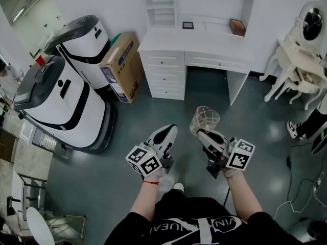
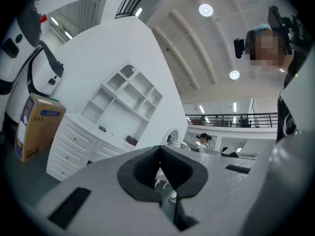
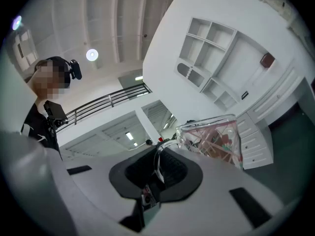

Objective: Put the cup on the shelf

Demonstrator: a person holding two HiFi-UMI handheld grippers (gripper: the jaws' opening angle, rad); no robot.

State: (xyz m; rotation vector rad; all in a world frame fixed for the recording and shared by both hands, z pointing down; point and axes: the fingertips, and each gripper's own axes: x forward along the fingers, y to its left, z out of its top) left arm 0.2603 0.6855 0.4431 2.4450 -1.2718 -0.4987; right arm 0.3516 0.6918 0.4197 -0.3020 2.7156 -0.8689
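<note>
The two grippers hang over the grey floor (image 1: pixel 153 111) at the bottom centre of the head view. The left gripper (image 1: pixel 168 132) has its jaws pressed together with nothing between them, as its own view shows plainly. The right gripper (image 1: pixel 202 132) is closed on the cup (image 1: pixel 205 119), which sits in the air at the centre of the frame, well apart from any furniture. In the right gripper view the jaws pinch the thin handle (image 3: pixel 158 154), and the clear body juts out to the right of them.

The cup looks light, stiff and smooth-walled, and probably breakable; whether it is glass or plastic cannot be told. The handle is the natural hold, though the body hangs to one side of it and could pivot in the pinch. It should be set down gently, base first.

Farther off, at the left of the head view, stand two white machines (image 1: pixel 56 101) and one cardboard box (image 1: pixel 120 65). At the top centre is one white table (image 1: pixel 204 41) carrying a small dark frame (image 1: pixel 188 25) and a brown box (image 1: pixel 237 27). Above it rises the shelf (image 1: pixel 159 5), with several open compartments. There is one cup and two grippers.
</note>
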